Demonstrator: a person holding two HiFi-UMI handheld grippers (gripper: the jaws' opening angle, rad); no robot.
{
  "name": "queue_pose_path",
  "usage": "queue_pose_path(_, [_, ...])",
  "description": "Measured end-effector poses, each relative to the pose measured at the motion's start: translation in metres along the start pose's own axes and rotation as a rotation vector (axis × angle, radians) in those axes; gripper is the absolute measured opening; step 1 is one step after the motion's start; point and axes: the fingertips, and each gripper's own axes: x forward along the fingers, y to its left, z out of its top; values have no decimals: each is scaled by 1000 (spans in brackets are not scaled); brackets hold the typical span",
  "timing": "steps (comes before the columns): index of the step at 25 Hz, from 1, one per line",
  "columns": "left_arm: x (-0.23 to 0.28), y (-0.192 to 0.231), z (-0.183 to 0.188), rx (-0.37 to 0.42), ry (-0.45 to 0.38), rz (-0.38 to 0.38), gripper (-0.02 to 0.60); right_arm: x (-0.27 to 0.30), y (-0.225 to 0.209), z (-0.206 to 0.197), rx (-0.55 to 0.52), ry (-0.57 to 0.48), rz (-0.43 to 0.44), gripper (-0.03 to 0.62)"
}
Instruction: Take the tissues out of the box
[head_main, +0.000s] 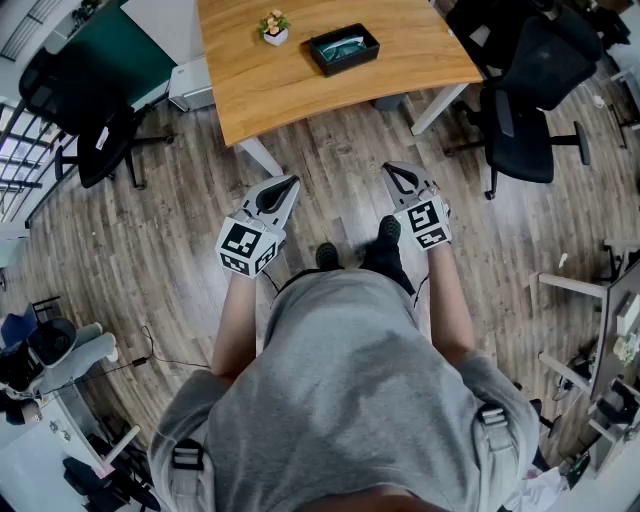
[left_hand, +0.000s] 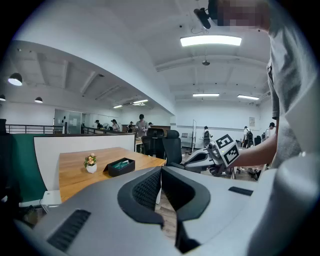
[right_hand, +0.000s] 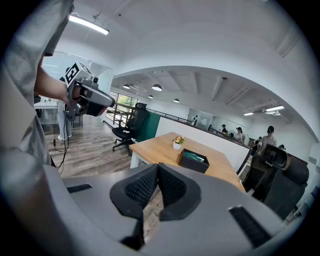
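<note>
Left tongs (left_hand: 161, 169): jaws pressed together with nothing between them, held out in front of the person over the floor (head_main: 340, 150).
Right tongs (right_hand: 157, 165): jaws likewise together and empty, level with the left pair and apart from it.
Box (head_main: 344, 49): black and open at the top, standing on the wooden worktop (head_main: 300, 85), well apart from both tongs.
Tissues (head_main: 346, 43): a pale green bundle lying inside the box, not lifted at all.
Step in hand: the approach, by my reading; the person stands short of the worktop and nothing has been touched.
Next move: probably closing in on the worktop, parting one pair of jaws, and lowering them through the open top to pinch the soft bundle. The other tongs may need to steady the light box so it does not rise too.
Count, tongs: two.
Count, box: one.
Count, tissues: one bundle visible; the number of sheets cannot be told.
Count, potted plant (head_main: 274, 28): one, near the box.
Count, office chairs (head_main: 105, 140): at least two, one at either side of the worktop.
</note>
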Motion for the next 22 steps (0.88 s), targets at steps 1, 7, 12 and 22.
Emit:
queue_pose_path(1, [1,-1,0,0,-1,-4,21,-1,1,0,-5,4,4,5])
queue_pose_path(7, [0,3,-4,-1,-1,-10,21,1,6,0,-6,17,17,5])
queue_pose_path(12, [-4,11,-8,-4,1,-13,21,6,12,-1,-8,35,14,5])
queue_pose_path(22, [-12,31,-19,-6,19,-3,21,22,19,4,-14,42,19,6])
